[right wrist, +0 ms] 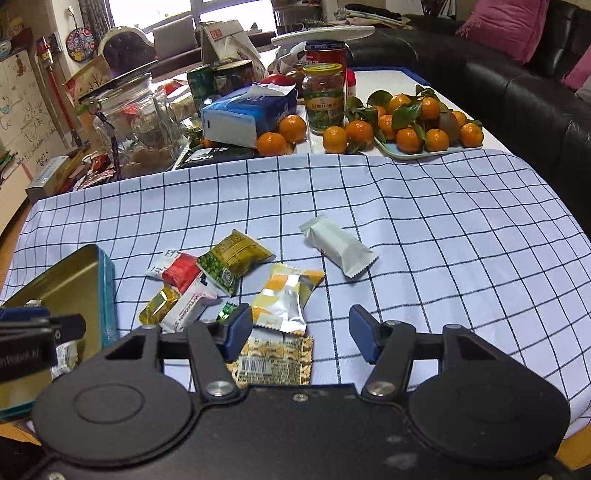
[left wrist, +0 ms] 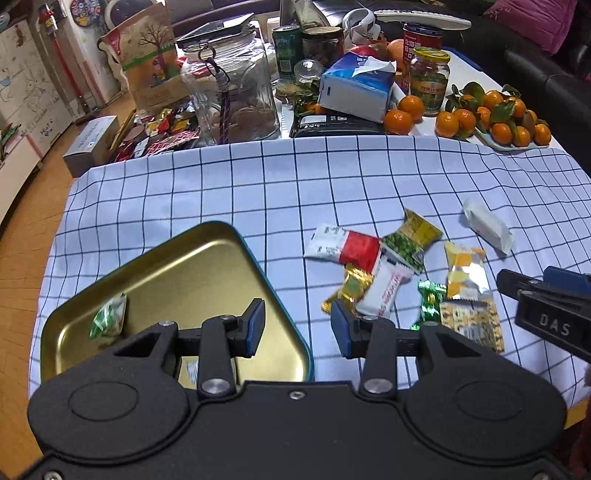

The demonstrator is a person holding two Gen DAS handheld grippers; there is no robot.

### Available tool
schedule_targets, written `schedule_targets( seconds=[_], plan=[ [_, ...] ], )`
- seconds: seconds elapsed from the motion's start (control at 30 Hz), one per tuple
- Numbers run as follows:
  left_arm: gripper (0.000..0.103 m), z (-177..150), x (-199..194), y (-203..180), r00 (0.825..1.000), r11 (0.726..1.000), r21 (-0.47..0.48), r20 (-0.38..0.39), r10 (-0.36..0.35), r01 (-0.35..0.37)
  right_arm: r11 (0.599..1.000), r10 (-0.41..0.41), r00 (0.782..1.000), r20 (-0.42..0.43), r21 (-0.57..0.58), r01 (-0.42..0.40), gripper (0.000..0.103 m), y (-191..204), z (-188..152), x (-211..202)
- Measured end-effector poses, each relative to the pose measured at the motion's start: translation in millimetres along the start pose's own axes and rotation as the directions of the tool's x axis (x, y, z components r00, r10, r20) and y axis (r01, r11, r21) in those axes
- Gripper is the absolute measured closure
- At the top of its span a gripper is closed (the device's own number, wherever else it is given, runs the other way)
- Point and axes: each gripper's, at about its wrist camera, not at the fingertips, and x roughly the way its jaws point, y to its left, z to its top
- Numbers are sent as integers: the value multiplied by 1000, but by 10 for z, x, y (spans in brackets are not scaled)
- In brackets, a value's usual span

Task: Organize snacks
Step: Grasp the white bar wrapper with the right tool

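Left gripper (left wrist: 297, 328) gaped, empty, over gold-lined metal tin (left wrist: 184, 266). Right gripper (right wrist: 301, 334) stood apart, empty, above patterned yellow snack packet (right wrist: 275, 363) on checked cloth. Recommend: centre pads, descend square, grip packet's middle.

At the far side of the desk (right wrist: 373, 85) you see a big glass jar (left wrist: 231, 92) with a dark cord hanging on its front. Just beside it lies a blue tissue pack (left wrist: 356, 86), half open. To the right of the pack stands a small jar with a yellow lid (left wrist: 430, 79), and behind it a red can (left wrist: 421, 35). Loose mandarins (left wrist: 404, 114) lie near the jar, and more of them, with green leaves, fill a pale tray (right wrist: 424, 153). A black sofa (right wrist: 524, 92) with pink cushions (right wrist: 511, 26) stands behind the desk.
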Motion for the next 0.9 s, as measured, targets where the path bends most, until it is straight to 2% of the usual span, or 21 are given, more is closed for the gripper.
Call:
schedule_targets(
  seconds=[0.23,0.47,0.7,0.9],
  plan=[
    [54,344,208,70,999,1000,-2,-35,-26,26,1000,-16,1000,-27,-8,15,43,-109,430,179],
    [54,576,519,113,992,996,-46,-96,-79,74,1000,-26,994,-109,15,27,44,-292,803,520],
    [54,705,753,250,973,974,-196,-177,-145,110,1000,-4,986,-168,1,4,44,-286,914,923],
    [54,734,715,252,968,967,-212,-178,-178,139,1000,22,979,-205,-1,-23,44,-235,884,1117]
  ],
)
